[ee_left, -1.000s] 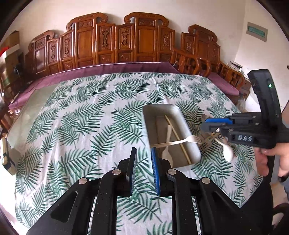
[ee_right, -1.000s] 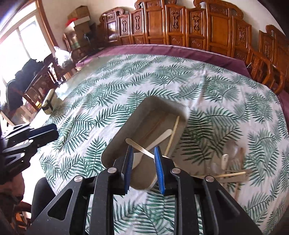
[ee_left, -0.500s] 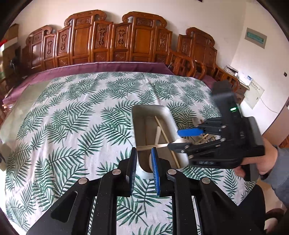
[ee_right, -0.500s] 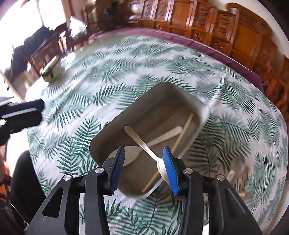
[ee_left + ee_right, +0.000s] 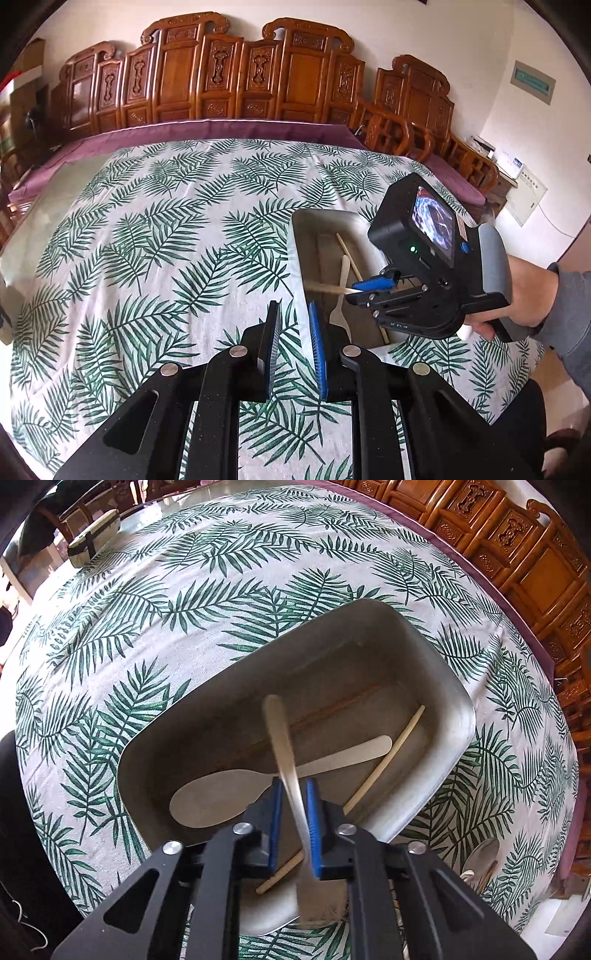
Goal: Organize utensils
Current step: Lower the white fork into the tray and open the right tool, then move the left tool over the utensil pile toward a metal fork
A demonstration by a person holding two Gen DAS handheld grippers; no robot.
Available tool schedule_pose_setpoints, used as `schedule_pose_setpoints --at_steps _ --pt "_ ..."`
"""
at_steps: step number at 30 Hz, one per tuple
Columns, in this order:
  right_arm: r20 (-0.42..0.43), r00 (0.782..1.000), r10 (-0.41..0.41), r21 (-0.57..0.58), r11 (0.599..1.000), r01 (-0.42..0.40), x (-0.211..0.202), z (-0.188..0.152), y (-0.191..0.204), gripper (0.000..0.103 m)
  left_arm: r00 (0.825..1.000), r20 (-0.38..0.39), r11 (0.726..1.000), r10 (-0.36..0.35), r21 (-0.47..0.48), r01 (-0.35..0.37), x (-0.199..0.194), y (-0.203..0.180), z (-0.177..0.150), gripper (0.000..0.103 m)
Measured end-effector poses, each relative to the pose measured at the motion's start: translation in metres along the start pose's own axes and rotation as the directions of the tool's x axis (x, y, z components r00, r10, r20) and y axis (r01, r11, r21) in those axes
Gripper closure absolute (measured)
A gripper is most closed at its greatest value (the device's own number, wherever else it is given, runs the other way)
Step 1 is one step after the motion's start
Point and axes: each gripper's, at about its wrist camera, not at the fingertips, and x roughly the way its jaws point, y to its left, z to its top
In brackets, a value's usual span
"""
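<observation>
Metal tray [image 5: 436, 672], rectangular, on table [image 5: 155, 602] w/ palm-leaf cloth, right of centre in left-wrist view. Contents: wooden spoon [image 5: 258, 786] flat on tray floor, bowl toward near end; single chopstick [image 5: 384, 760] lying diagonal along the far side wall, touching it. Right tongs [image 5: 294, 834], blue pads, pointing steeply down over near end of tray; jaws have just been closing and now pinch a pale fork [image 5: 286, 760] by its neck, handle sticking out ahead over the tray, tines end behind the pads, blurred. Person's hand [image 5: 528, 295] in grey sleeve grips right unit. Left tongs [image 5: 293, 343] narrow, nothing between pads, hovering over cloth just left of tray's near corner. More utensils [image 5: 480, 864] on cloth right of tray, type unclear. Carved wooden chairs [image 5: 229, 81] line far wall.
</observation>
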Motion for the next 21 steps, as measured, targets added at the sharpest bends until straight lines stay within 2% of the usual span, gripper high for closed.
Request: schedule_pose_setpoints --at_steps 5,11,14,17,21 --pt "0.066 0.997 0.044 0.161 0.985 -0.055 -0.018 0.003 -0.022 0.094 1.000 0.006 1.000 -0.006 0.001 0.006 0.000 0.000 0.002 0.088" --pt "0.165 0.983 0.076 0.357 0.925 -0.131 -0.029 0.009 -0.040 0.093 1.000 0.007 1.000 -0.008 0.002 0.008 0.004 -0.002 0.006 0.088" --pt "0.228 0.967 0.114 0.395 0.897 -0.198 -0.039 0.009 -0.046 0.090 1.000 0.005 1.000 -0.002 0.008 0.002 0.005 -0.005 0.007 0.088" --pt "0.265 0.957 0.114 0.400 0.890 -0.217 -0.052 0.007 -0.049 0.090 1.000 0.003 1.000 -0.002 0.015 0.002 0.007 -0.009 0.009 0.088" --pt "0.315 0.947 0.062 0.404 0.894 -0.193 -0.076 -0.013 -0.059 0.090 1.000 -0.002 1.000 -0.010 0.030 0.010 0.012 -0.021 0.013 0.088"
